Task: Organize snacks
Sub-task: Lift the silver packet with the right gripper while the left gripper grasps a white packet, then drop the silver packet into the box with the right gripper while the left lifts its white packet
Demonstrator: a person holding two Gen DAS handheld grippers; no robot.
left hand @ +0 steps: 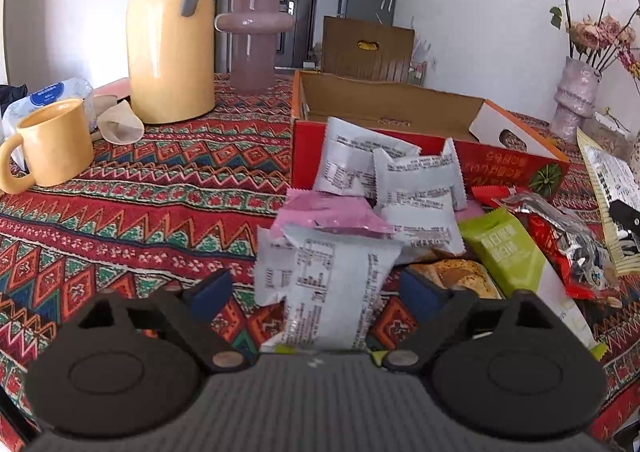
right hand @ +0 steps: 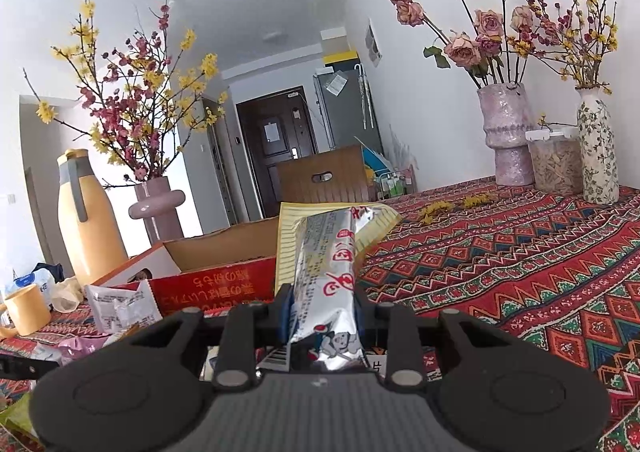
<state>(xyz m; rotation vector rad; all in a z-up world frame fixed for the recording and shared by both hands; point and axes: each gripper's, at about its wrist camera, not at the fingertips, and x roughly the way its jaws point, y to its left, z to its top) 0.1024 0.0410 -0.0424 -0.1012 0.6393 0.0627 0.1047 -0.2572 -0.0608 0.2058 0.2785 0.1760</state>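
Foil-wrapped silver snack bar sits clamped between the jaws of the right gripper, held above the table and pointing toward the open red cardboard box. We see a yellow striped packet lying just behind it.

Left gripper: jaws apart, straddling a white snack packet at the near edge of the pile. Neither blue pad touches the wrapper yet. That packet leans on a pink packet, with more white packets stacked against the box wall and a green packet to its right.

Our judgement on the grasp in hand:
- close on the packet body, not the crimped edge, which would likely slip
- keep the closure gentle; the contents look crushable
- lift straight up first, so the pink packet is not dragged along
- the right bar should clear the box wall before release

Risk: the pile may shift when the white packet is lifted
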